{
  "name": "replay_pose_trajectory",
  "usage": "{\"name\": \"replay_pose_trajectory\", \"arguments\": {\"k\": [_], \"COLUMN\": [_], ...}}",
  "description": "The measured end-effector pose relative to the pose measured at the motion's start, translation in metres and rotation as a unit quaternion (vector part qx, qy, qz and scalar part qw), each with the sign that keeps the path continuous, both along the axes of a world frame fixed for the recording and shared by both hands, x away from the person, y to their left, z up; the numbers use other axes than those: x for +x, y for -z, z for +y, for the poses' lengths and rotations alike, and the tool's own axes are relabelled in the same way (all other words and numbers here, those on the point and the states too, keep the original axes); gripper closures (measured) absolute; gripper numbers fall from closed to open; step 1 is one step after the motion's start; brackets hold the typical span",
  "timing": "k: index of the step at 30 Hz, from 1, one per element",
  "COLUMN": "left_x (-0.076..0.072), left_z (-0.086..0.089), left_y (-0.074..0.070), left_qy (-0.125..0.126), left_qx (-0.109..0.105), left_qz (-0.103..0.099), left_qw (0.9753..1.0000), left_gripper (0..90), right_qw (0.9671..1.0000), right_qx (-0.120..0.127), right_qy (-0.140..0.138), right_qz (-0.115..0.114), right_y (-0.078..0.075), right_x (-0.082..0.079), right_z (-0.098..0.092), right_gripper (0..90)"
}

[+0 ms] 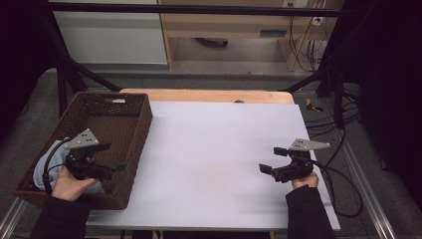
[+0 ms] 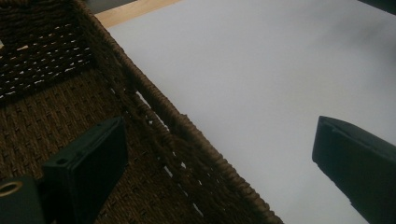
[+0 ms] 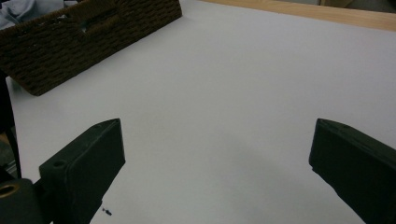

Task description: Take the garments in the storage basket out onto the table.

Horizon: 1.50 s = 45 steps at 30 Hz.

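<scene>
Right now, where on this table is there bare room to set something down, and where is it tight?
The white sheet is bare from the basket across to the right tool, and on to the wooden strip at the far edge. It is tight at the left: the left tool hangs over the basket's near end, where a pale blue cloth lies.

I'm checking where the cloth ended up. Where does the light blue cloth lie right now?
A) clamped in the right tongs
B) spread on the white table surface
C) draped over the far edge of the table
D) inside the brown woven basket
D: in the high view the light blue cloth lies inside the brown woven basket, by the left tongs, while the right tongs are open and hold nothing.
</scene>
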<state>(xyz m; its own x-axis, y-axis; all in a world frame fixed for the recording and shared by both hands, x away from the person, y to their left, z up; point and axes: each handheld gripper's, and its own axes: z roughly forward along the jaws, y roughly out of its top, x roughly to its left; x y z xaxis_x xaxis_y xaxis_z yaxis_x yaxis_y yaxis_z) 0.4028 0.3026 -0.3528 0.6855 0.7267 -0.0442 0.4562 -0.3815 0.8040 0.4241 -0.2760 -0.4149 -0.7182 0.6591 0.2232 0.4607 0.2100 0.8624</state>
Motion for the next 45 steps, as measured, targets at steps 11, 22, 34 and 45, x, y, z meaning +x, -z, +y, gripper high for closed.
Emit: {"name": "replay_pose_trajectory", "arguments": {"k": [11,22,34,45], "left_x": [-0.006,-0.011,-0.015,-0.02], "left_z": [0.019,0.044,0.067,0.091], "left_y": [-0.006,-0.01,-0.008,-0.007], "left_qy": [-0.022,-0.062,-0.101,-0.127], "left_qx": [0.003,0.012,0.03,0.025], "left_qz": [0.0,0.005,0.014,0.019], "left_qw": [0.9997,0.998,0.9943,0.9914], "left_gripper": [3.3,3.3,3.4,3.4], "right_qw": [1.0,1.0,1.0,1.0], "right_qx": [0.001,-0.001,-0.004,-0.004], "right_qy": [0.0,-0.001,-0.001,0.001], "right_qz": [0.0,0.002,0.002,0.003], "right_y": [0.001,0.001,0.001,0.002], "right_x": [0.0,0.001,0.001,0.001], "right_z": [0.0,0.0,0.001,0.001], "right_gripper": [4.1,4.1,4.1,4.1]}}
